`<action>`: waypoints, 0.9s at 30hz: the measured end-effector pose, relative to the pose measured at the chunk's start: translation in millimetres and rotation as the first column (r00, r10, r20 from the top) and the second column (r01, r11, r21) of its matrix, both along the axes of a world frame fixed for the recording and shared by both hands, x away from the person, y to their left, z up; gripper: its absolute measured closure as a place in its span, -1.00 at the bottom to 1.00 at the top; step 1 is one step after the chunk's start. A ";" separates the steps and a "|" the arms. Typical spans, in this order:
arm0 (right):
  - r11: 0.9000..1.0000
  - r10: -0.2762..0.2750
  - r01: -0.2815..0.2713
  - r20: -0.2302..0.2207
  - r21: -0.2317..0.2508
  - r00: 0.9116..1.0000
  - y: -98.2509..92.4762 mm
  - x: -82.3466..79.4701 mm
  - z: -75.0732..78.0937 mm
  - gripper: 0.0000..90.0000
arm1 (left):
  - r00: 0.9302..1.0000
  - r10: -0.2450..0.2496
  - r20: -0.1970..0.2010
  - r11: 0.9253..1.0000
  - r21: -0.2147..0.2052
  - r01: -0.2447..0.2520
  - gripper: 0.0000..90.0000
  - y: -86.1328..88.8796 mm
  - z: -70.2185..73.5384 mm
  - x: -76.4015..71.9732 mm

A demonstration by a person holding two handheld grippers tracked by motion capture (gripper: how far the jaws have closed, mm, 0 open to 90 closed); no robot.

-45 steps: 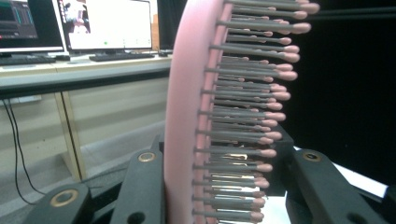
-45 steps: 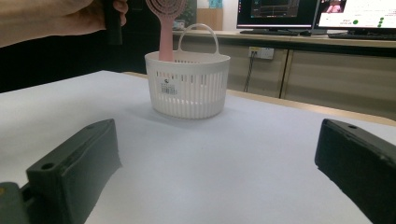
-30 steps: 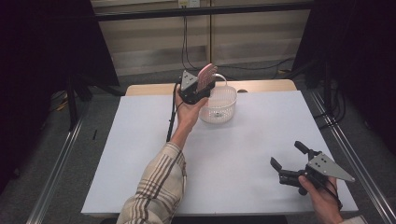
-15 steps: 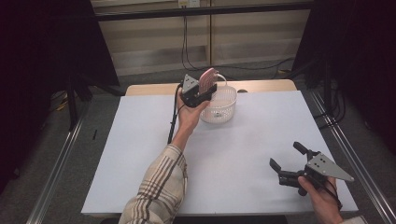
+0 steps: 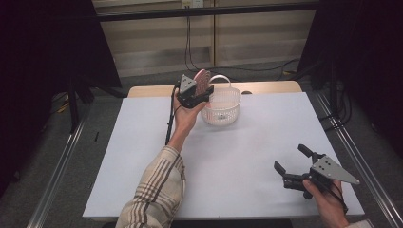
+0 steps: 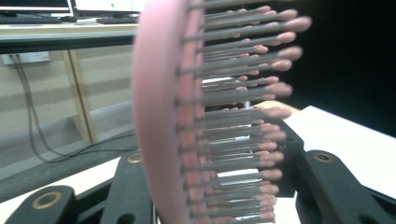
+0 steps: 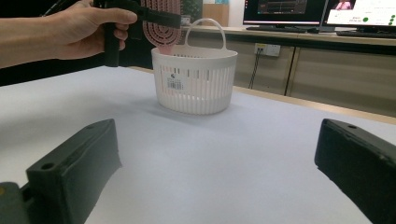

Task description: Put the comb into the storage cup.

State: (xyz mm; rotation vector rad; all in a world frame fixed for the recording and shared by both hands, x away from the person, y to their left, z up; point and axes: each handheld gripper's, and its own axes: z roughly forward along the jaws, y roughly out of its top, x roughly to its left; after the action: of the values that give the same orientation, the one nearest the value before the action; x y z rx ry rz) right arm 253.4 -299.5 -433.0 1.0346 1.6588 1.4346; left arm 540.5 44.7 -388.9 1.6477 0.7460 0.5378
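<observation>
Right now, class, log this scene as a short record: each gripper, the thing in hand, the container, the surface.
left gripper: raised over the basket's rim, jaws just opening, hairbrush between them
hairbrush: pink, bristled, head upright above the basket
basket: white, slotted, with a handle, at the table's far side
right gripper: near the front right corner, jaws open, nothing between them
table: white top

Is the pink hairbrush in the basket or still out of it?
Partly in: the hairbrush stands upright between the left gripper jaws, lower end dipping below the basket rim.
</observation>
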 end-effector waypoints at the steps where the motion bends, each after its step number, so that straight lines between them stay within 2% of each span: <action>1: 1.000 0.001 -0.001 0.001 -0.002 1.000 0.1 0.0 0.0 -1.00 | 1.000 0.003 0.001 1.000 0.013 -0.003 0.19 2.7 -0.5 1.0; 7: 1.000 0.000 0.000 0.001 -0.002 1.000 0.3 0.3 -0.1 -1.00 | 1.000 0.027 -0.015 0.999 0.020 -0.026 0.12 13.0 -1.9 5.1; 12: 1.000 -0.006 0.006 0.000 -0.009 1.000 -0.4 0.6 -0.4 -1.00 | 0.999 0.032 -0.008 0.999 0.026 -0.032 0.07 15.6 -1.9 7.2; 18: 1.000 -0.005 0.005 -0.001 -0.008 1.000 -0.6 0.6 -0.6 -1.00 | 0.999 0.027 -0.024 0.999 0.024 -0.027 -0.11 16.9 -1.5 8.7; 22: 1.000 -0.004 0.004 0.000 -0.008 1.000 -0.4 0.6 -0.5 -1.00 | 0.998 0.062 -0.026 0.998 0.032 -0.061 -0.24 20.3 -2.4 10.2; 25: 1.000 -0.003 0.003 -0.001 -0.007 1.000 -0.2 0.5 -0.6 -1.00 | 0.997 0.068 -0.035 0.997 0.023 -0.068 -0.27 22.0 -3.3 11.0; 27: 1.000 -0.001 0.001 -0.001 -0.007 1.000 -0.3 0.7 -0.8 -1.00 | 0.998 0.063 -0.031 0.998 0.032 -0.062 -0.27 20.0 -3.3 10.7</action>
State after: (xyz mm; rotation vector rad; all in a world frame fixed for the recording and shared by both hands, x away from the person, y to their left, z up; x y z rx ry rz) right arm 254.2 -299.8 -433.8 1.0321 1.6631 1.4267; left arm 551.1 64.7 -392.2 1.6697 0.8182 0.5708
